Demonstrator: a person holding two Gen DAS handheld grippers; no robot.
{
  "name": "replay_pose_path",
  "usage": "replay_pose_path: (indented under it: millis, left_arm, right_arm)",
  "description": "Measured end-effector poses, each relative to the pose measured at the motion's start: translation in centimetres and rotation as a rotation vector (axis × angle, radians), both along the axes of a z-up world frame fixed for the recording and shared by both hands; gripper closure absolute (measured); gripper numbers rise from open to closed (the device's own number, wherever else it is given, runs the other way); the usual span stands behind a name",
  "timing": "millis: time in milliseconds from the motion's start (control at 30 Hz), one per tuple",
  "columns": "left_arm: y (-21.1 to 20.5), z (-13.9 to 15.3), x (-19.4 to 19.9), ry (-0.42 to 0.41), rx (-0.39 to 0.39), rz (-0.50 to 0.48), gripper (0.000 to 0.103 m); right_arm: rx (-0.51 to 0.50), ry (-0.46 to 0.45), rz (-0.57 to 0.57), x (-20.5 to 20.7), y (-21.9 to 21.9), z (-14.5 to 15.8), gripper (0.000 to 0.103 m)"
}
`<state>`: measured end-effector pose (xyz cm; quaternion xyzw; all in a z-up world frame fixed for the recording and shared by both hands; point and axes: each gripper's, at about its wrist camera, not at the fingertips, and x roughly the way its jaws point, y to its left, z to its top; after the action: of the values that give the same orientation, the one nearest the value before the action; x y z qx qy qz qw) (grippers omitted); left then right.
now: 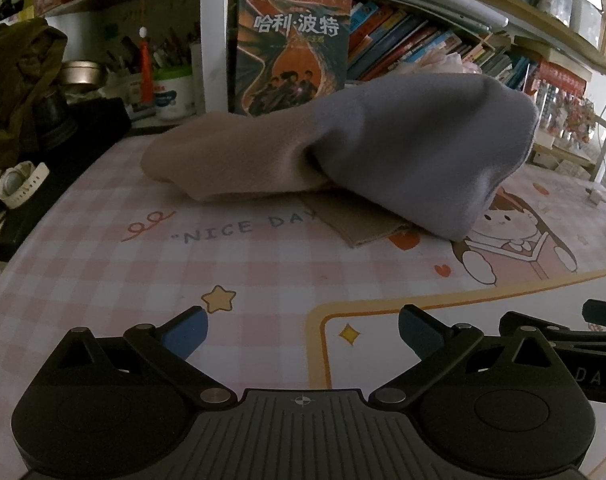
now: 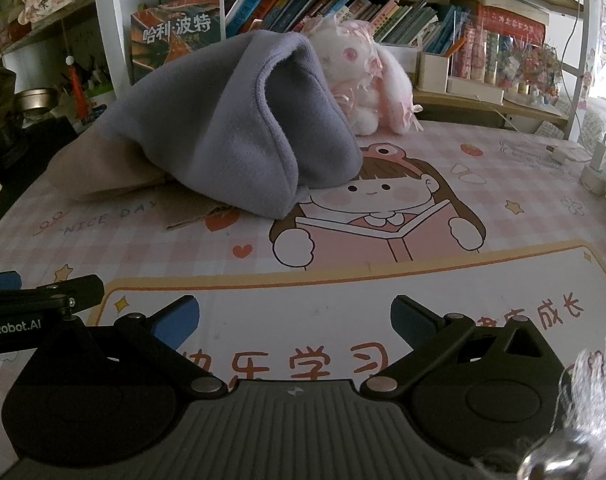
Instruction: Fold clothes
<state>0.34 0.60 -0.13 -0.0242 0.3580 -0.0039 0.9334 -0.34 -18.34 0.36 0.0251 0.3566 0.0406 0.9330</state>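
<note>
Garment (image 1: 383,152) heaped toward worktop (image 1: 263,280) far edge; my left hand-held gripper (image 1: 301,332) and right hand-held gripper (image 2: 295,320) both gape empty, so I should pinch the outer hem, not bulk.

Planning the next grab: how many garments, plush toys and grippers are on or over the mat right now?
Garments: 1, a grey and beige garment lying heaped
Plush toys: 1, a white plush bunny
Grippers: 2, left gripper, right gripper, both open
Total: 4

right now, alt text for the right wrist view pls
A rumpled purple and beige garment lies on a pink cartoon desk mat, untouched. The open right gripper hovers short of it; a plush bunny sits behind.
</note>
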Motion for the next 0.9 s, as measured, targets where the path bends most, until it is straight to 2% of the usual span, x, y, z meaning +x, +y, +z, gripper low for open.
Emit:
replay_pose_path:
  millis: [533,900]
  left_arm:
    - [-0.5,-0.1,0.0,0.020,-0.010,-0.013,0.000]
    - [-1.9,-0.2,0.2,0.036,0.003,0.037,0.000]
  right_arm:
    - [0.024,0.004,0.002,-0.2,-0.4,-0.1,0.000]
    - [0.072,0.005,0.060,0.5,-1.5,-0.2,0.000]
